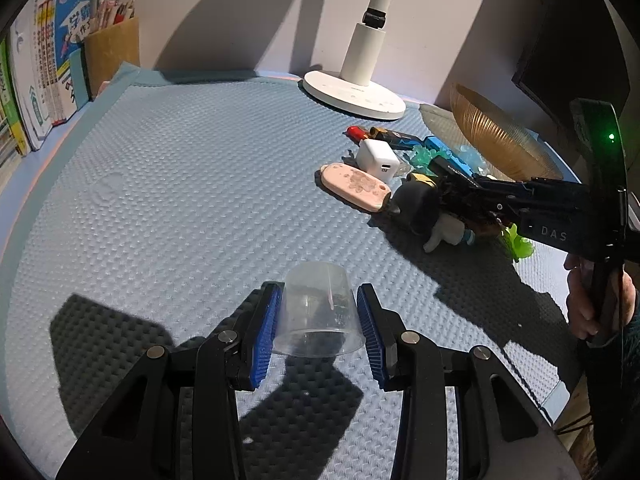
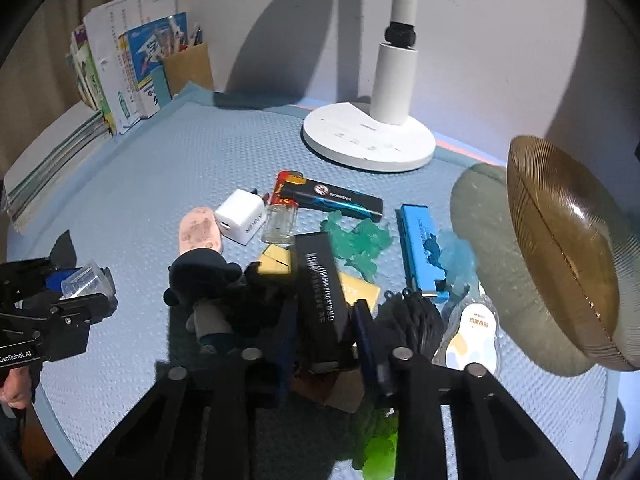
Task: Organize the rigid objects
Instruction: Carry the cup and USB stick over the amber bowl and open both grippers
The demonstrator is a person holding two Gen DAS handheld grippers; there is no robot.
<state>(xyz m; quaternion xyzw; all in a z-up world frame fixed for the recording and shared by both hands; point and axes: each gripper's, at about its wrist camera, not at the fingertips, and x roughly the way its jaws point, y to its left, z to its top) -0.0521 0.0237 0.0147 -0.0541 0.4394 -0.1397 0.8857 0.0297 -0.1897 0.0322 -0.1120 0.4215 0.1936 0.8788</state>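
Left claw clamped on clear cup mid-desk. Right claw clamped on black box in pile. Next, likely: box into cup.

Both wrist fisheyes look steeply down, close over the mat; both share, seemingly, the lamp base

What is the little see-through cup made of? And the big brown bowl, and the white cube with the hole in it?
The cup looks like thin clear plastic: the mat shows through it, slightly cloudy. The bowl seems to be amber glass or hard plastic, with fine ribs and a bright shine; I cannot tell which. The white cube looks like smooth glossy plastic, a plug-in charger.
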